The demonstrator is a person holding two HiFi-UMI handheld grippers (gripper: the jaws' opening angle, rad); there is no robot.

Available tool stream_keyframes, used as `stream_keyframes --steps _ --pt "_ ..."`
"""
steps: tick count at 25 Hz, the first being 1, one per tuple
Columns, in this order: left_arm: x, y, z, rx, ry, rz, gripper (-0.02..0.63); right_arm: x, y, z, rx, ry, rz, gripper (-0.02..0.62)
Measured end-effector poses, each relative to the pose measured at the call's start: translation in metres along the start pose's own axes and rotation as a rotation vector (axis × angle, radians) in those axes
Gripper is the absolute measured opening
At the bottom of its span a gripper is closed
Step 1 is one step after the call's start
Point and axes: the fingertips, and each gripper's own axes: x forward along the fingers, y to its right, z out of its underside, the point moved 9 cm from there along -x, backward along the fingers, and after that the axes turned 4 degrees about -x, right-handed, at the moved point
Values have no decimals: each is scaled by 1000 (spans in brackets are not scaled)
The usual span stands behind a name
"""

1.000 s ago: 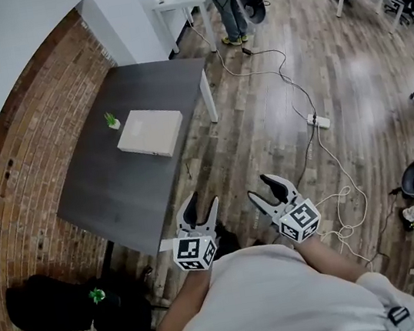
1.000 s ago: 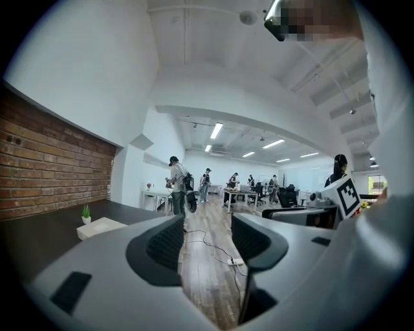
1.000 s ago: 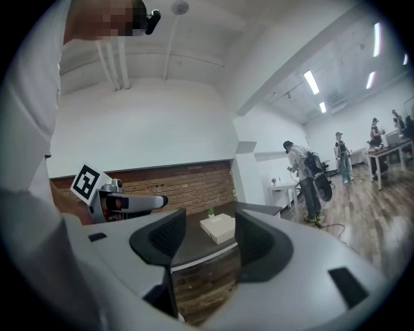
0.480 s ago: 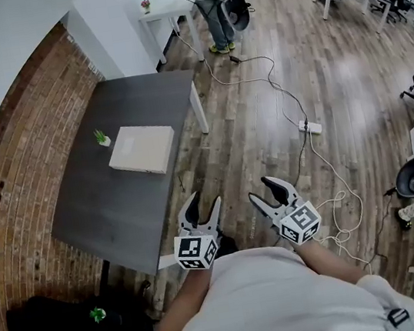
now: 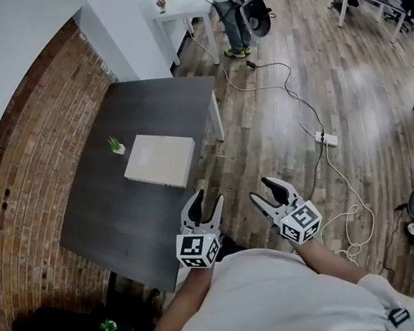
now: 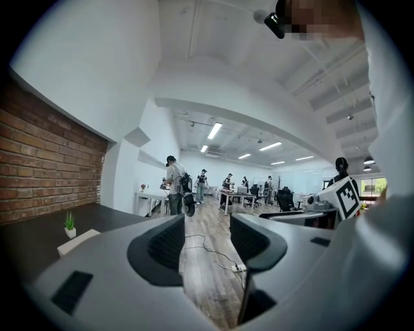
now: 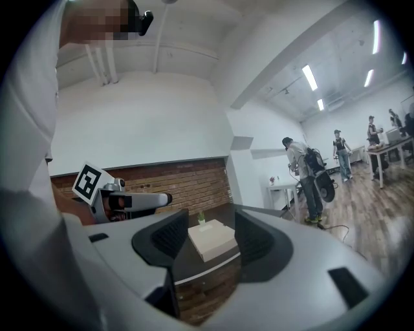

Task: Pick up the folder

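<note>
Beige folder [image 5: 159, 160] lies on dark table [image 5: 113, 214]

Folder [image 5: 160, 160]: pale cream, squarish, fairly thick, closed. Laid flat on dark grey table [image 5: 113, 214], roughly midway along table's length. Placed nearer edge on wooden-floor side than edge along brick wall. Turned slightly askew to table edges. Top face plain, lit evenly.

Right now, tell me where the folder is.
In the head view, the folder lies flat on the dark table, left of centre, just right of the small potted plant.
</note>
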Motion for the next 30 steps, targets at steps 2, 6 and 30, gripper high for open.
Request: stream_keyframes --steps 2,6,30 --pt "6 -24 -7 -1 1 -10 216 28 -1 -3 3 -1 -14 215" --pt "13 -73 -28 3 14 -29 216 80 -8 -16 -10 -2 -35 215" --pt "-40 -221 -52 53 78 -266 216 277 -81 -24 -84 -104 -334 216"
